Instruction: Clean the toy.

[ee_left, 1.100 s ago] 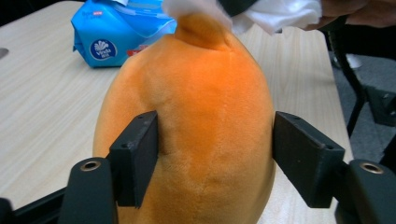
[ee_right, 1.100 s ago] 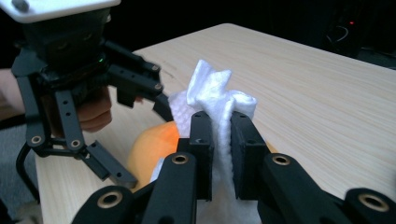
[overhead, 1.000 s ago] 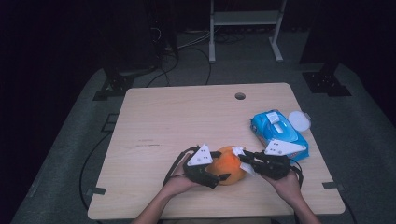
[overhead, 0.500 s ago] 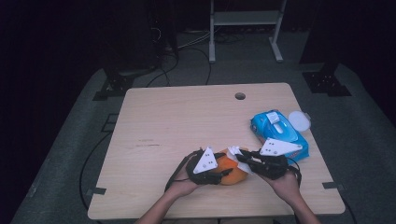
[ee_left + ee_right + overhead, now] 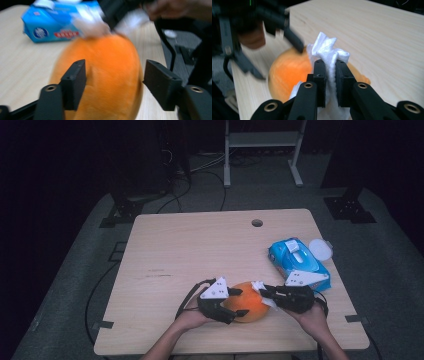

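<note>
- Near the front edge of the wooden table (image 5: 200, 245), the orange plush toy (image 5: 246, 307) lies between the two grippers, just ahead of the person's hands.
- From the high view, the left gripper (image 5: 231, 306) covers the toy's left side, so much of that flank is hidden under its black body and grey plate.
- Looking along the left gripper's own jaws, they stand spread on either side of the orange plush toy (image 5: 105, 80); they have just been opening, with the toy between them. The left one lies against the fabric, the right one seems just clear of it, though motion blur makes that hard to judge.
- Over on the other side, the right gripper (image 5: 329, 77) has its jaws pressed together on a white wipe (image 5: 328, 53), pinching it upright; the wipe's lower end is cut off behind the jaws.
- That wipe sits against the top of the toy, whose far end is hidden by the jaws in the right gripper view.
- Behind and to the right, the blue wipes pack (image 5: 297, 262) lies on the table, with a white round lid (image 5: 320, 250) just beside it at the edge.
- Up top in the left gripper view, the person's right hand (image 5: 175, 8) is a blur, cut off by the frame.
</note>
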The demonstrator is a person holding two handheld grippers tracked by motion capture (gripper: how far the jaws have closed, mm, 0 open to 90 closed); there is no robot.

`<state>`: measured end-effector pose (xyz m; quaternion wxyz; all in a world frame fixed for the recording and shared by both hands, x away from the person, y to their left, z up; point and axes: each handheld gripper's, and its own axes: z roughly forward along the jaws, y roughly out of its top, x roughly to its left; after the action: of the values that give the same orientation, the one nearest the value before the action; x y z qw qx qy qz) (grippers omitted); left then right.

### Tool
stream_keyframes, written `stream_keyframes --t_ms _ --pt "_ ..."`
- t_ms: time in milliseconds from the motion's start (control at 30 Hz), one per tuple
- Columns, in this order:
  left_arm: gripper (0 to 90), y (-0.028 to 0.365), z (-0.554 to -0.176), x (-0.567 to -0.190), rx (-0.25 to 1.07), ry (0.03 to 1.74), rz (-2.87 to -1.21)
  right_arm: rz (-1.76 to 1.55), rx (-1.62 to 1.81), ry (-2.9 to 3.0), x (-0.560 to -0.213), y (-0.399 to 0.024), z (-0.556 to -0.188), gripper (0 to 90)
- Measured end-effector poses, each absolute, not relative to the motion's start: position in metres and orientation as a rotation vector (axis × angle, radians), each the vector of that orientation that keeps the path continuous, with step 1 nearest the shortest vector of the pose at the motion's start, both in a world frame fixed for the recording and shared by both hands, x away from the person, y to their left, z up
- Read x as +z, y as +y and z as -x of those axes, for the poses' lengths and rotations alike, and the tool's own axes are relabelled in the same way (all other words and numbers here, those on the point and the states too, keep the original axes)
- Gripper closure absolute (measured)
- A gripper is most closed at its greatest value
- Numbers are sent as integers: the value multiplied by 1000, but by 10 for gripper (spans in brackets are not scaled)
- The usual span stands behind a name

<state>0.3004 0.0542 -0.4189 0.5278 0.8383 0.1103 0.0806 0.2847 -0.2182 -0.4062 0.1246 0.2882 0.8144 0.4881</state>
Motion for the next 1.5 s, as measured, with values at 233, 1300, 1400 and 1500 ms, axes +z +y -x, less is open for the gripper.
stream_keyframes --t_ms 233,1300,1400,1500 --pt "263 48 -305 -432 114 355 -2020 -817 1422 2451 -409 -222 -276 794" --pt "452 36 -298 -435 183 347 -2026 -870 1552 2422 -422 -236 -281 789" --pt "462 40 -297 -427 290 348 -2014 -879 1576 2357 -415 -241 -281 790" --pt "463 51 -301 -421 385 390 -1998 -907 1563 2321 -413 -247 -283 790"
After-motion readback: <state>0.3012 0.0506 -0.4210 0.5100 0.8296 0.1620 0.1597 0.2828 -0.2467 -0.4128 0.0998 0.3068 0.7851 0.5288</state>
